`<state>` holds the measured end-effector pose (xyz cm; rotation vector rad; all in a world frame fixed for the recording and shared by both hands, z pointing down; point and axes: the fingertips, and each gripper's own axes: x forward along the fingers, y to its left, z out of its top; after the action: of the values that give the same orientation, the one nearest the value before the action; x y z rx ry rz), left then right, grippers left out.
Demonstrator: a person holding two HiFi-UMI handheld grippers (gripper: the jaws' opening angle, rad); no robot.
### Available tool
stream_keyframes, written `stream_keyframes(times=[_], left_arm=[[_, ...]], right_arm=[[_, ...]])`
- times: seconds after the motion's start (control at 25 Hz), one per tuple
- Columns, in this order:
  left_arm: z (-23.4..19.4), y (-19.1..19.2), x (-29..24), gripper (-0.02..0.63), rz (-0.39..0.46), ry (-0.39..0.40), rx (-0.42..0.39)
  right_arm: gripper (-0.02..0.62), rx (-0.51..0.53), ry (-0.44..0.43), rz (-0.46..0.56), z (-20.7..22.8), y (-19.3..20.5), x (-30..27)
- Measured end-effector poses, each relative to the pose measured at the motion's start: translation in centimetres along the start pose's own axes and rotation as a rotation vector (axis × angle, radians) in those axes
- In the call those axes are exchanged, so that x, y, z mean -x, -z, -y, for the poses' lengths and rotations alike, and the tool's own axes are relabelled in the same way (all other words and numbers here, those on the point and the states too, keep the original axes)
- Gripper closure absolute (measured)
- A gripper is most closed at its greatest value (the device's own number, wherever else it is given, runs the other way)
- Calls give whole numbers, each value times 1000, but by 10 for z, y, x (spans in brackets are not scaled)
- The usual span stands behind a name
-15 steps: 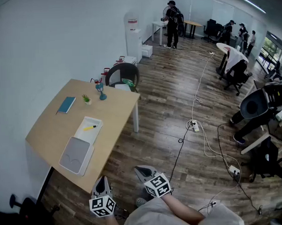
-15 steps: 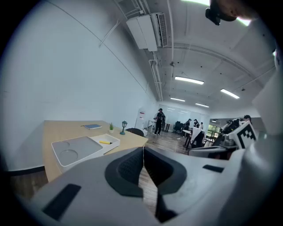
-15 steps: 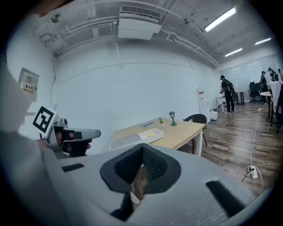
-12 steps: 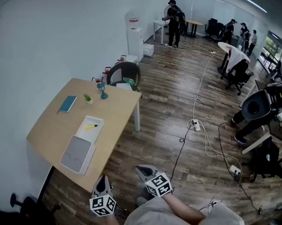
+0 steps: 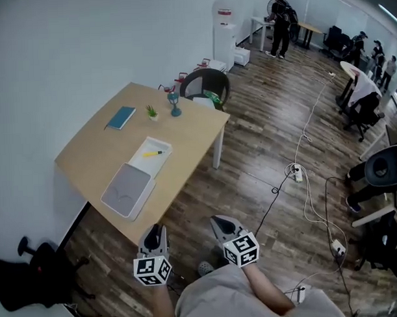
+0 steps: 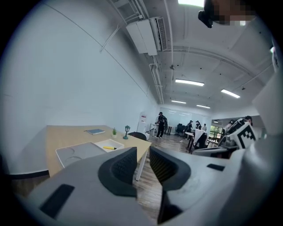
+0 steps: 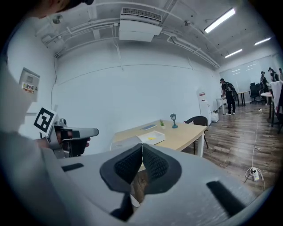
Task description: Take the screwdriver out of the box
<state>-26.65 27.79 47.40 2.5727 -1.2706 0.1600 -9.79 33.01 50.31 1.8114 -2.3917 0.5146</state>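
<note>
A yellow screwdriver [image 5: 153, 153] lies in a shallow white box [image 5: 160, 146] on the light wooden table [image 5: 97, 155]; the box's grey lid [image 5: 127, 189] rests right beside it. The left gripper view shows the screwdriver [image 6: 109, 148] far ahead. Both grippers hang in the air off the table's near corner, well short of the box. My left gripper [image 5: 154, 239] is open, with a clear gap and nothing between its pads [image 6: 124, 164]. The pads of my right gripper [image 5: 223, 224] meet at their tips, so it is shut and empty.
A blue book [image 5: 121, 117], a small potted plant [image 5: 151, 111] and a little blue lamp figure [image 5: 175, 102] stand at the table's far end. A dark chair [image 5: 207, 86] sits behind it. Cables and a power strip [image 5: 295, 174] lie on the wooden floor; people stand far off.
The head view has swung, so the table and box now sit nearer the picture's middle. Both grippers stay low by the table's near corner, empty as before.
</note>
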Motion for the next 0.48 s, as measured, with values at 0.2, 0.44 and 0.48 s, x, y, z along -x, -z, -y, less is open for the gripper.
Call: stream_keyframes(times=[0.2, 0.44, 0.48], left_arm=[[-5, 3, -5, 495, -29, 1, -16], [-17, 4, -16, 489, -44, -1, -30], [-19, 3, -20, 489, -48, -1, -31]], right_arm=[[523, 10, -22, -22, -1, 3, -2], [502, 10, -59, -40, 2, 7, -15], [502, 7, -66, -42, 5, 7, -20]])
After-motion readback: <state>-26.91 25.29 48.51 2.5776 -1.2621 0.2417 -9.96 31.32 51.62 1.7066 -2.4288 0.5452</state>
